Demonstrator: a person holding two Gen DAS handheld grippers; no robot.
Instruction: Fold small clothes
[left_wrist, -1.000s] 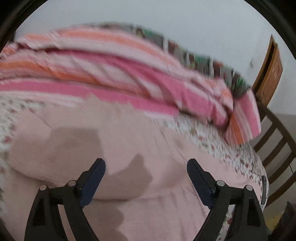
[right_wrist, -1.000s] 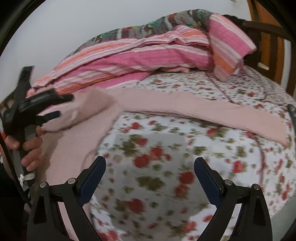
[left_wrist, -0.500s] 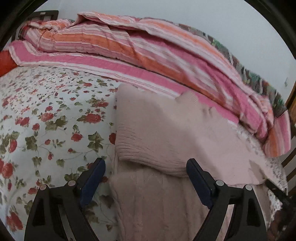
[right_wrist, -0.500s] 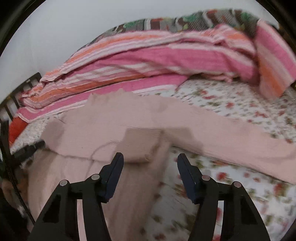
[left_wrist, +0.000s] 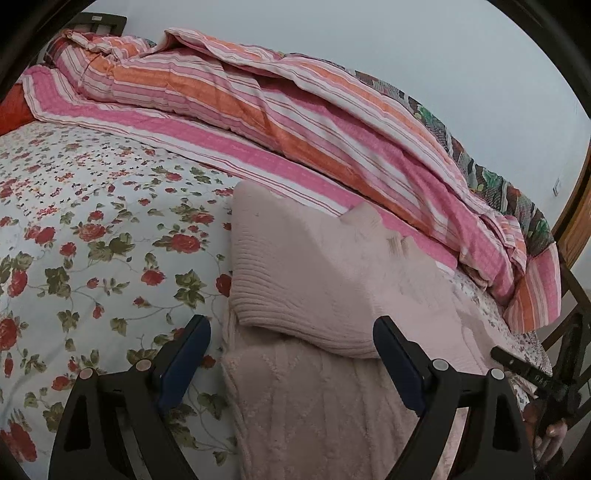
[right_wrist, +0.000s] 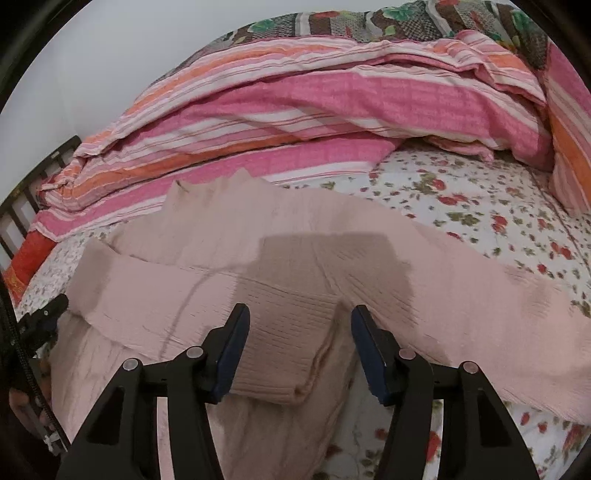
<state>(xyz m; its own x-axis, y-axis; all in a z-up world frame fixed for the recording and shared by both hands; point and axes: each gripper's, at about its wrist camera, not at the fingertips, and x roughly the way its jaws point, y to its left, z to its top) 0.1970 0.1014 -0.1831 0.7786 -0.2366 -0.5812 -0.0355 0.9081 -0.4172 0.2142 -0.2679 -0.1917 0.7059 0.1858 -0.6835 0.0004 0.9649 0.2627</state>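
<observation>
- Right tool (right_wrist: 299, 347) points down at the pink knit sweater (right_wrist: 295, 266) on the bed, its jaws about half wide and closing, with the ribbed cuff (right_wrist: 280, 354) of the folded-in sleeve between them; the pads do not look pressed on it yet.
- Left tool (left_wrist: 291, 358) hangs wide with nothing gripped; the same cuff (left_wrist: 295, 295) lies just beyond its tips, on the sweater's body.
- Sweater lies flat on the floral bedsheet (left_wrist: 92, 240), collar towards the far striped quilt (left_wrist: 295, 110).
- Its other sleeve (right_wrist: 498, 314) stretches out long to the right, its axis running across the bed, away from the body.
- As I judge it, that outstretched sleeve is the next piece to fold in, and the right tool is the nearer one to it.
- Judged from how it lies, the fold is at an early stage.
</observation>
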